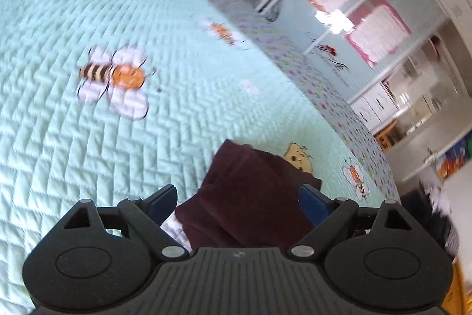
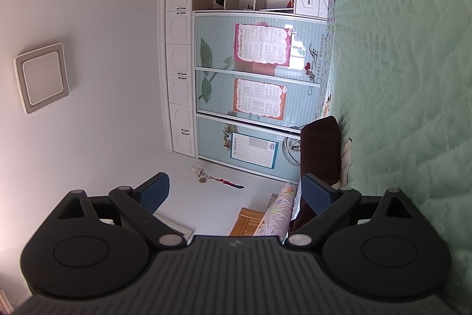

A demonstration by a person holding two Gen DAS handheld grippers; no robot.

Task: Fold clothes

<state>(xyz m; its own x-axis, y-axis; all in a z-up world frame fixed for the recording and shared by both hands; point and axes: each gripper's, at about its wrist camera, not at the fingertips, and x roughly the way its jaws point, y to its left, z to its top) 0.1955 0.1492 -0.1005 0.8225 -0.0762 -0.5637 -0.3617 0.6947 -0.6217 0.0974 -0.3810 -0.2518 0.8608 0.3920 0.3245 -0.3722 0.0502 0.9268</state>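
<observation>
A: Where's the dark maroon fabric garment (image 1: pixel 250 197)?
B: On the pale green quilted bed cover (image 1: pixel 147 138), between the left gripper (image 1: pixel 238 200)'s released fingers.
A: The right gripper (image 2: pixel 236 191)?
B: Spread wide, grasping nothing.

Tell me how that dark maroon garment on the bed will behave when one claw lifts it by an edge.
The maroon garment looks soft and creased, so it will likely droop and unfold rather than hold shape. Its fuzzy surface suggests it should not slip easily. It probably drags across the quilted bedspread instead of sliding cleanly.
</observation>
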